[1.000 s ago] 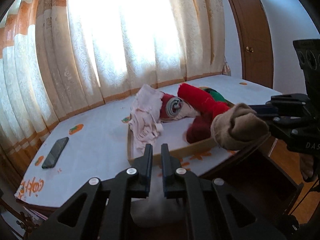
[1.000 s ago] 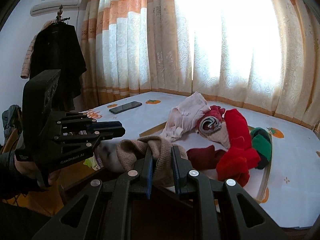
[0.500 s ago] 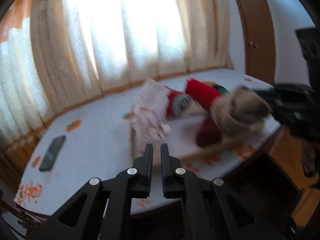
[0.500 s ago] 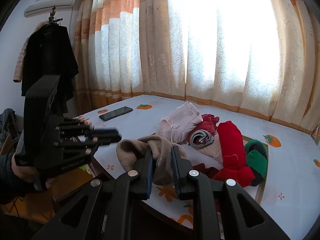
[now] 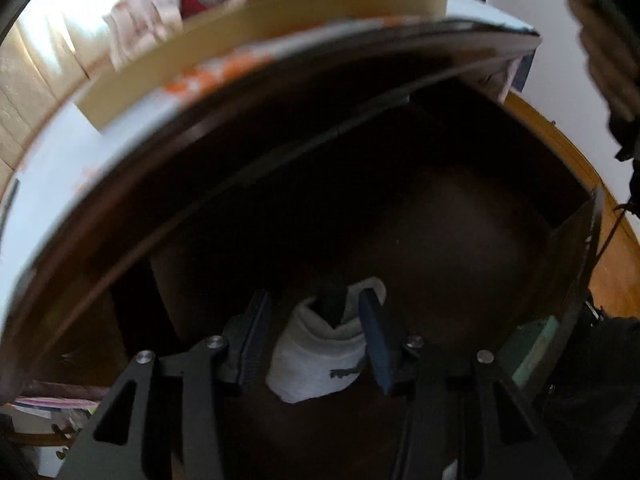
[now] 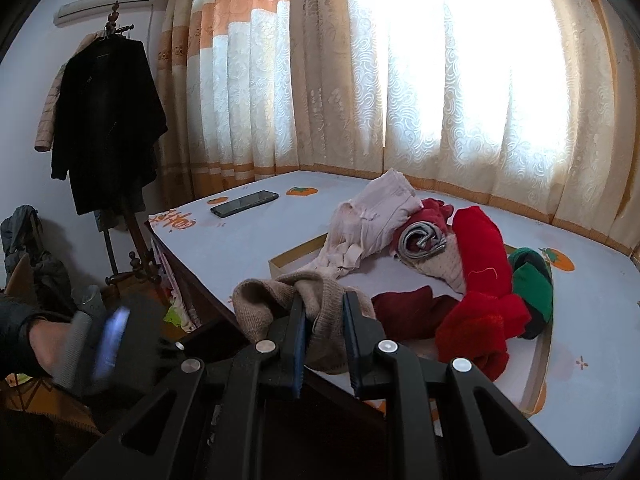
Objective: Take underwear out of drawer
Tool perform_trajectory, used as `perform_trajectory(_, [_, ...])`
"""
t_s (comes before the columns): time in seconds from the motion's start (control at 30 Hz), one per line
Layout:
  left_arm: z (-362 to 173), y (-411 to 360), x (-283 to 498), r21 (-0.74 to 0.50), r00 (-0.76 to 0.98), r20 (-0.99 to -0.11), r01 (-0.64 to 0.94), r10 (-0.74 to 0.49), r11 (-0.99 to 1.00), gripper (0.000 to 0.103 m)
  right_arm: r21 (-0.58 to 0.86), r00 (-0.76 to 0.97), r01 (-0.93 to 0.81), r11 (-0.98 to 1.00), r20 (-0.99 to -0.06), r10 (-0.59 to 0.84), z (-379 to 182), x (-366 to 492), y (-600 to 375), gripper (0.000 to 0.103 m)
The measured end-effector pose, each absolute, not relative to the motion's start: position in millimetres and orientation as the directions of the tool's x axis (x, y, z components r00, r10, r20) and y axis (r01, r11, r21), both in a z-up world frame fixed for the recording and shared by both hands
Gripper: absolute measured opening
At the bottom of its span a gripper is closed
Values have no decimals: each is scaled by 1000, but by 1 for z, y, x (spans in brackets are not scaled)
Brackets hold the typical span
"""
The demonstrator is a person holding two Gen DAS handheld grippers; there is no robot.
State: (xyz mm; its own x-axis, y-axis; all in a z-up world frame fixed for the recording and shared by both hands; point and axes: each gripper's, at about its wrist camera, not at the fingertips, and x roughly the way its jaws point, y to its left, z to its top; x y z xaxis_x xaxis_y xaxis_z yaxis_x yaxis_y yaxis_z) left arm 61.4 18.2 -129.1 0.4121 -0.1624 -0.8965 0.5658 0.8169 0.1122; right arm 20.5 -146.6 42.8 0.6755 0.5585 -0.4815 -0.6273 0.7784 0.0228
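Reaching down: left gripper [image 5: 316, 320] points into the dark wooden drawer [image 5: 460, 208], jaws opening, with a rolled white-and-grey cotton garment [image 5: 320, 356] sitting between the fingers; the right pad looks about touching it, the left one clearly apart.
White roll look: pale, soft, folded over on itself, a small dark logo near its lower right edge, grey band at the top. Lies on the drawer's floor toward the near edge.
Right gripper [image 6: 323, 332]: jaws squeezed together on a beige knitted woolly garment [image 6: 280, 300], bunched and hanging over the fingers, held above the near edge of the white tablecloth with orange prints [image 6: 280, 232].
Shallow cardboard tray [image 6: 292, 258]: sits on the tablecloth near that edge, holding a pale pink piece [image 6: 372, 220] at its left end, a grey-and-red roll [image 6: 422, 240], bright red knit [image 6: 480, 280], a dark red piece [image 6: 408, 312] and a green one [image 6: 532, 292] at the right end.
Black phone [image 6: 244, 203]: flat near the tablecloth's far left corner.
Left hand [image 6: 52, 344]: blurry, low at the left edge of the right view.
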Motion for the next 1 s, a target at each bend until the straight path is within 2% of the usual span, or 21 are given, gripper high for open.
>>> perform_trajectory(0.3, [-161,16,71,81,293,-950,568,-109,819,48,28,675,-623,782,-486,555,36,18,-151,19])
perform_trajectory(0.37, [-166,16,72,64,260,-960,563,-103,824,39,30,673,-624,781,-487,557,35,18,-150,19])
perform_trajectory(0.4, [-168,16,72,54,242,-965,566,-103,822,23,31,671,-626,779,-487,558,35,18,-149,19])
perform_trajectory(0.47, [-168,15,70,69,254,-963,566,-94,822,15,29,671,-629,777,-486,561,35,17,-148,19])
perform_trajectory(0.53, [-162,14,64,100,293,-952,567,-86,818,13,29,672,-628,778,-484,561,35,16,-149,19])
perform_trajectory(0.73, [-91,23,47,127,451,-880,529,-151,839,13,30,688,-608,793,-479,545,42,22,-156,19])
perform_trajectory(0.87, [-22,27,41,131,593,-774,495,-224,859,13,33,700,-592,805,-474,534,48,29,-160,19])
perform_trajectory(1.0, [26,22,60,178,719,-663,421,-207,889,13,24,708,-578,816,-483,516,53,46,-159,19])
